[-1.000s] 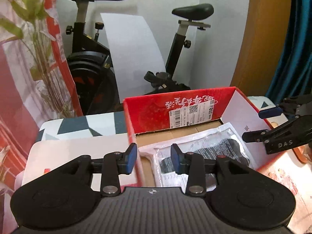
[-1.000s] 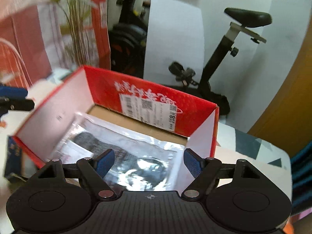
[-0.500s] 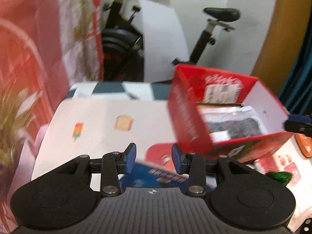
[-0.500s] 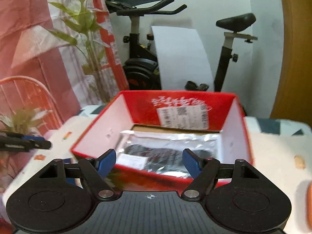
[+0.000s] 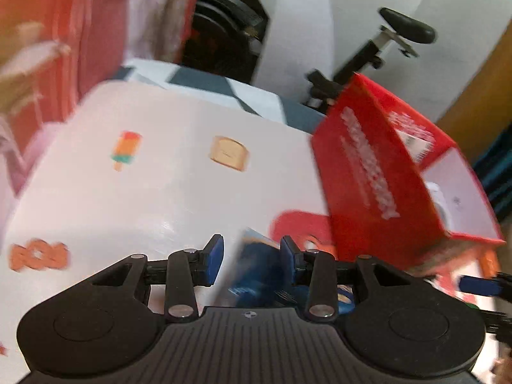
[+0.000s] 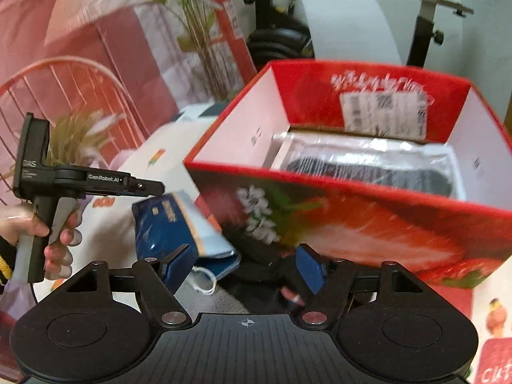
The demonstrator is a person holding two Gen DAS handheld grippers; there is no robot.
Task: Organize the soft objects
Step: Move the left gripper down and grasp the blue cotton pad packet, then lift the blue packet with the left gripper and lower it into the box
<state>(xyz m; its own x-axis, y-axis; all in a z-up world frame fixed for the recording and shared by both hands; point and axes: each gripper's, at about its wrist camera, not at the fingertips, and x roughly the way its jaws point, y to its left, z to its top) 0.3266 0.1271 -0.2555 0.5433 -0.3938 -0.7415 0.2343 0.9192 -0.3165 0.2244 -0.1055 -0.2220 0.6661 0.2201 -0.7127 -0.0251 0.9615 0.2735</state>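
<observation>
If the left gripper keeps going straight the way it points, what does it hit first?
Most likely the blue packet lying on the table beside the red box; it sits between the left gripper's open jaws, untouched. Depth is blurry.

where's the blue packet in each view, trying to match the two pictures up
Left wrist: the blue packet sits low in the middle, between the left gripper's open fingers, blurred.
Right wrist: the same packet lies left of centre, just beyond the right gripper's closing, empty jaws.
Shared landmark: the red box lies to the packet's right in both views.
</observation>
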